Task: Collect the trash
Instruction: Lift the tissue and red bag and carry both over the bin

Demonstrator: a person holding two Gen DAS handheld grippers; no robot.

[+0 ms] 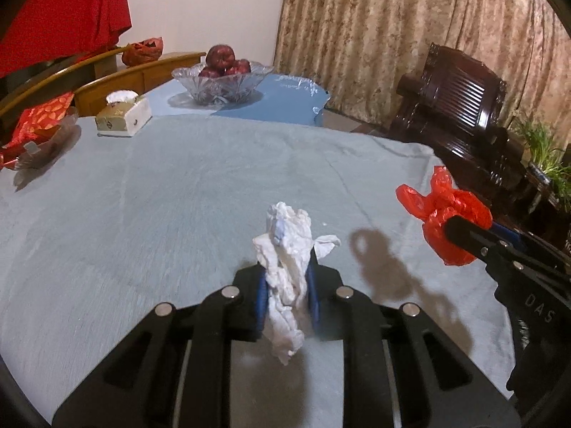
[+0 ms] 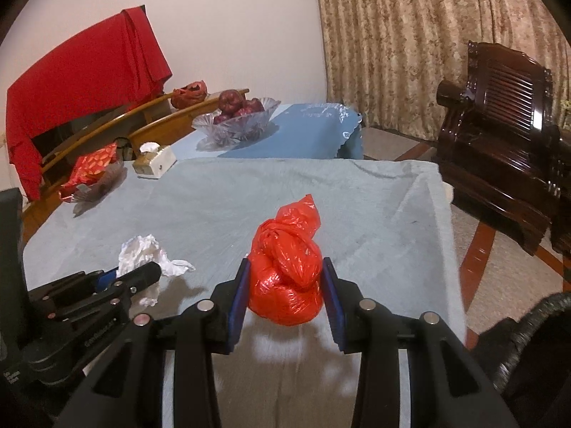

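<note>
Left gripper (image 1: 285,297) clamps a crumpled white tissue wad (image 1: 287,271); right gripper (image 2: 285,296) clamps a knotted red plastic bag (image 2: 287,271); keep both 2 grips firm while carrying above the pale blue tablecloth (image 1: 142,214)

The crumpled white paper tissue (image 1: 285,267) is a twisted, elongated wad, standing roughly upright and pinched at its middle between the blue pads of the left gripper (image 1: 286,290), lifted clear of the pale blue-grey table cloth (image 1: 160,214), its shadow beneath it. The knotted red plastic bag (image 2: 285,267) is a shiny, bulging bundle with a pointed tail on top, clamped between the right gripper (image 2: 285,285) above the cloth's near right portion.
</note>
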